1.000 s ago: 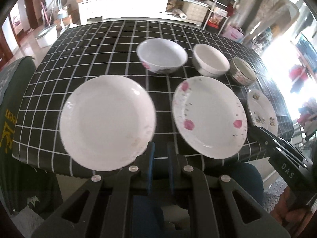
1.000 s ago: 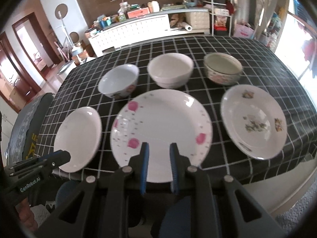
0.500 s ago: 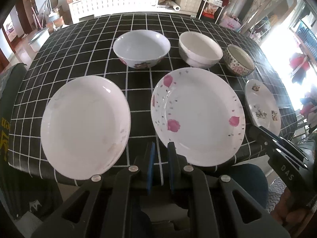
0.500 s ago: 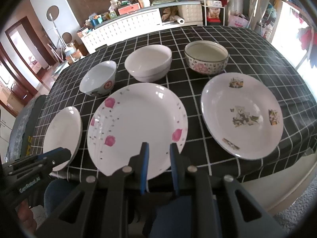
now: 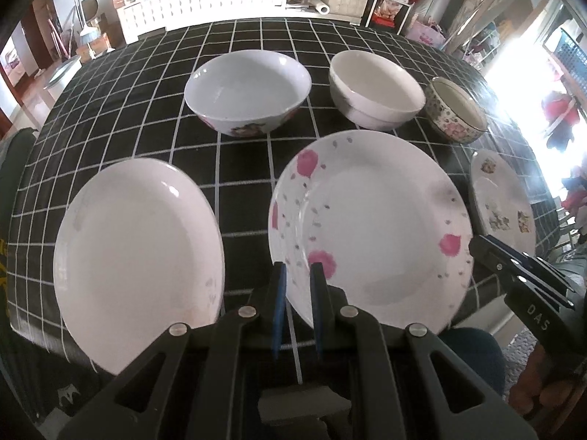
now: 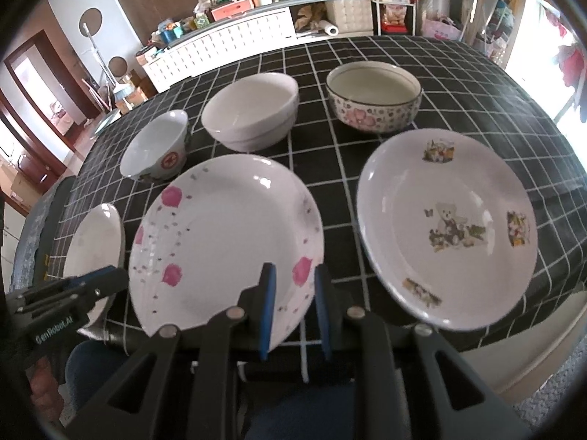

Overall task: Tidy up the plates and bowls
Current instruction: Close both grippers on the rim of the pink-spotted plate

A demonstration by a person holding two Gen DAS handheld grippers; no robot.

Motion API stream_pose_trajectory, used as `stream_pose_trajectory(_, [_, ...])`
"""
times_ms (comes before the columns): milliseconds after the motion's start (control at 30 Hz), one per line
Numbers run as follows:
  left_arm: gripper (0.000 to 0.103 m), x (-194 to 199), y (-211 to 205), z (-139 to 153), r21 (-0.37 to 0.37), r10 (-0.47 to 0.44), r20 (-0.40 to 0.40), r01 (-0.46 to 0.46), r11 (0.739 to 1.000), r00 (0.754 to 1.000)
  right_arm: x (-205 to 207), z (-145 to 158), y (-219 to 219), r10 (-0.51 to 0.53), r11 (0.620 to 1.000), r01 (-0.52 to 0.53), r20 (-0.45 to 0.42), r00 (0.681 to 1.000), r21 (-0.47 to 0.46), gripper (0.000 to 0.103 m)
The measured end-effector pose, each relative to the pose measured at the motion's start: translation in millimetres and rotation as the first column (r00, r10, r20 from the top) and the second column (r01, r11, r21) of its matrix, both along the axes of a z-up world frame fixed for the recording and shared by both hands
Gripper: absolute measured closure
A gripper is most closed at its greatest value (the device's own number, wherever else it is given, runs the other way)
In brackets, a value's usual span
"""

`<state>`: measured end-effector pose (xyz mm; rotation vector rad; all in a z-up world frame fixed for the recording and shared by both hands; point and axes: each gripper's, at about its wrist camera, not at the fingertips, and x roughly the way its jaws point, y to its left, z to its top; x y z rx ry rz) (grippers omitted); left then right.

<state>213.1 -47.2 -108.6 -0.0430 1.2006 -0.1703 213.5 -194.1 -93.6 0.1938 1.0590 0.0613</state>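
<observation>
Plates (image 5: 370, 220) loom nearer than before, both narrow empty tools (image 5: 296, 275) having descended

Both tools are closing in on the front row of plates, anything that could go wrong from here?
The pink-flowered plate and the bear-print plate both overhang the table's near edge; a nudge could tip them off. Both the left tool and right tool hover near that flowered plate and could collide. Their narrow gaps might push a rim rather than straddle it.
</observation>
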Motion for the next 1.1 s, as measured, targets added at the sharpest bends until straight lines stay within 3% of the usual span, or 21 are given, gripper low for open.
stream_pose_trajectory(233, [0.092, 12.4, 1.6, -8.6, -0.010, -0.005, 0.032, 0.005, 1.000, 0.999, 13.3, -16.1, -8.7, 0.006, 1.000, -0.006, -0.042, 0.999, 0.004, 0.078])
stream_pose_trajectory(633, [0.092, 25.1, -4.5, -23.5, -0.041, -0.067, 0.014, 0.067, 0.997, 0.998, 24.3, -27.6, -3.3, 0.025, 1.000, -0.026, -0.077, 0.997, -0.011, 0.078])
stream_pose_trajectory(767, [0.093, 25.4, -7.2, -22.7, -0.015, -0.052, 0.008, 0.052, 0.999, 0.999, 24.8, -28.7, -3.3, 0.027, 1.000, -0.028, -0.079, 0.996, -0.008, 0.078])
stream_pose_trajectory(967, [0.090, 20.3, 0.6, -5.3, 0.067, -0.057, 0.083, 0.051, 0.996, 0.995, 24.3, -29.7, -9.4, 0.018, 1.000, -0.018, -0.081, 0.997, 0.011, 0.078])
stream_pose_trajectory(1100, [0.087, 25.4, 8.4, -9.8, 0.070, -0.040, 0.065, 0.036, 0.997, 0.997, 25.2, -30.5, -7.7, 0.022, 1.000, -0.021, -0.082, 0.996, 0.011, 0.078])
